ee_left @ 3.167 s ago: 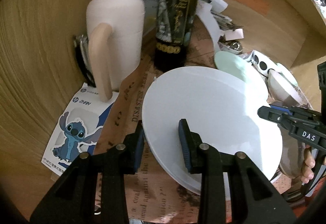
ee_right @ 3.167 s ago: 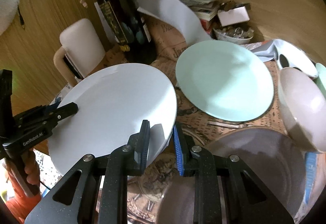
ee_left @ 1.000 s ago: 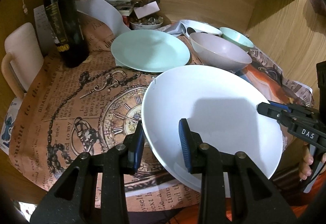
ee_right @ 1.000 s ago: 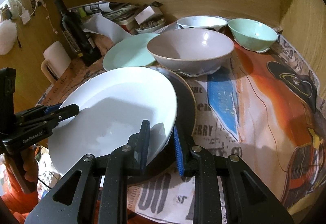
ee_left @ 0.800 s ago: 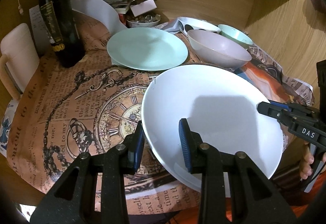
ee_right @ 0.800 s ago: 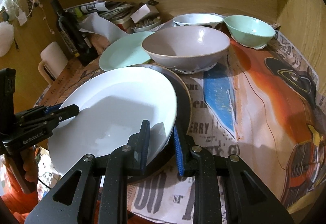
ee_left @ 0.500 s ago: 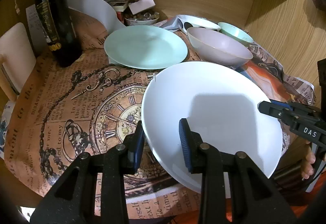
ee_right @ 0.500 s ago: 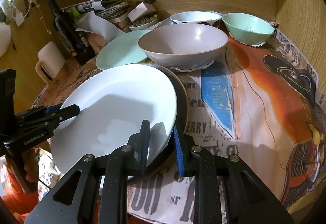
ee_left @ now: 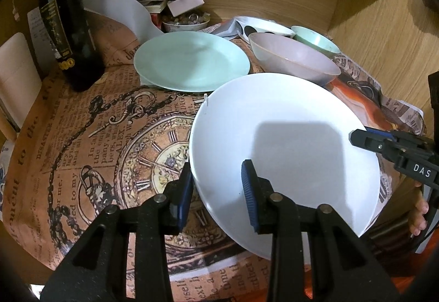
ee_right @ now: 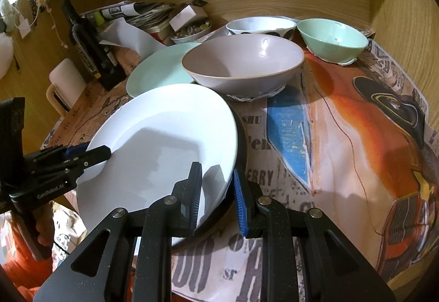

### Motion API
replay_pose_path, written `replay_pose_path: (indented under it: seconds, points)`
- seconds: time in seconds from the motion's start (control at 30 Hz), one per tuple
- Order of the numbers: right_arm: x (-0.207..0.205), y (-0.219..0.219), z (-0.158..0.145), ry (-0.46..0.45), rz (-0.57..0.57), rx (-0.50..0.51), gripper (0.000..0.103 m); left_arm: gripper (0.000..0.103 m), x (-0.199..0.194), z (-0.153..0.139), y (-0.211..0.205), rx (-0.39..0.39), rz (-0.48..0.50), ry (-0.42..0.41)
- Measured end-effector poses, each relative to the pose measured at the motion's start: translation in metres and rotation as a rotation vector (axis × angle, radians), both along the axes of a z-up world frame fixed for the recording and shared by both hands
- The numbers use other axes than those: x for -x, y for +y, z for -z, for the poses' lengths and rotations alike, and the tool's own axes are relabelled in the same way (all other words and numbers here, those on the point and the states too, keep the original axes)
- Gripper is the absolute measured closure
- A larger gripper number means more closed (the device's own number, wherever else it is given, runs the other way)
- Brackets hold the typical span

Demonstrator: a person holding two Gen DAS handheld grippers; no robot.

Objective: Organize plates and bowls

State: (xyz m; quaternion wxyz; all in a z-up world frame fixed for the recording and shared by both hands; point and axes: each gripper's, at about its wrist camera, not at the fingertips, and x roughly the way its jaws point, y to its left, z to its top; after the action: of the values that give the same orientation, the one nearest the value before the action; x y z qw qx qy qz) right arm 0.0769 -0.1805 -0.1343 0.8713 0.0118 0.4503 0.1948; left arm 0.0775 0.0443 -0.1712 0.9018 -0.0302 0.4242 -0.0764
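Note:
Both grippers hold a large white plate (ee_left: 285, 142), one on each side of its rim. My left gripper (ee_left: 216, 189) is shut on its near left edge; my right gripper (ee_right: 216, 192) is shut on its right edge. The white plate (ee_right: 164, 142) sits low over a dark plate (ee_right: 241, 142) whose rim shows under it. Behind stand a mint plate (ee_left: 192, 60), a mauve bowl (ee_right: 241, 63), a mint bowl (ee_right: 332, 38) and a white spotted bowl (ee_right: 260, 24).
A dark wine bottle (ee_left: 68, 27) stands at the back left, beside a pale mug (ee_right: 65, 79). Papers, a small box and a dish of small items (ee_left: 186, 23) clutter the back. Wooden walls (ee_right: 406, 13) close the back and right. A printed cloth (ee_left: 82, 137) covers the table.
Both grippers have carried the white plate from the left by the bottle and mug to the right, and over the last second lowered it onto the dark plate.

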Motion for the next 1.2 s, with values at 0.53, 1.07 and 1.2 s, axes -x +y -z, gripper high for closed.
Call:
replay_pose_path:
  seconds: [0.53,1.07,1.2]
  points:
    - [0.006,0.003,-0.009,-0.076,0.006,0.091,0.082,0.066,-0.002,0.003,-0.005,-0.053,0.041,-0.010]
    - [-0.012,0.023,-0.037,-0.149,-0.034,0.016,0.077,0.043,0.001,-0.045,0.038,-0.038,-0.070,-0.152]
    - [-0.023,0.029,-0.053,-0.179,-0.043,-0.006,0.069,0.042,-0.005,-0.056,0.052,-0.039,-0.095,-0.170]
